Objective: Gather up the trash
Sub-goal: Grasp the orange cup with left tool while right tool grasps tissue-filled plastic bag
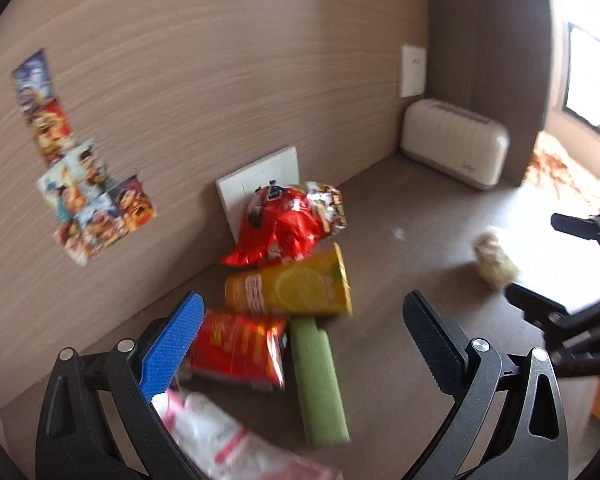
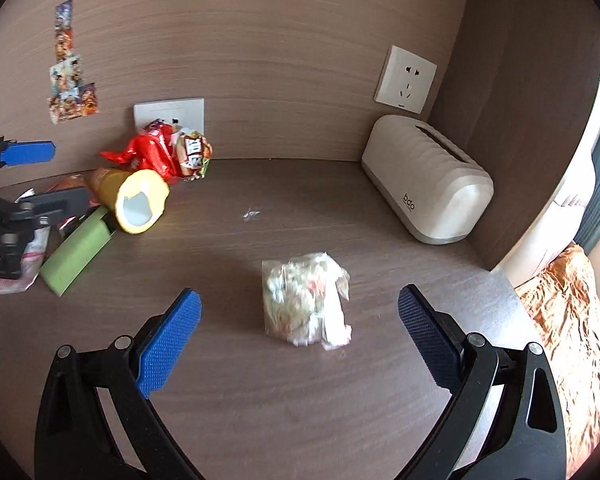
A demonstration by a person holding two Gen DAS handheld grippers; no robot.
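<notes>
Trash lies on a brown desk. In the left wrist view, a crumpled red wrapper (image 1: 284, 226), a yellow carton (image 1: 290, 286), a red snack packet (image 1: 238, 348), a green box (image 1: 320, 380) and a white-pink wrapper (image 1: 220, 436) lie together. My left gripper (image 1: 302, 332) is open just above them, holding nothing. In the right wrist view, a crumpled clear bag of trash (image 2: 304, 300) lies alone mid-desk. My right gripper (image 2: 298, 332) is open around its near side, not touching it. The pile shows at left (image 2: 140, 200).
A cream tissue box (image 2: 428, 192) stands in the back right corner under a wall socket (image 2: 406, 80). A second socket (image 2: 170, 110) sits behind the pile. Stickers (image 1: 84, 176) are on the wall. The desk edge drops off at right (image 2: 512, 280).
</notes>
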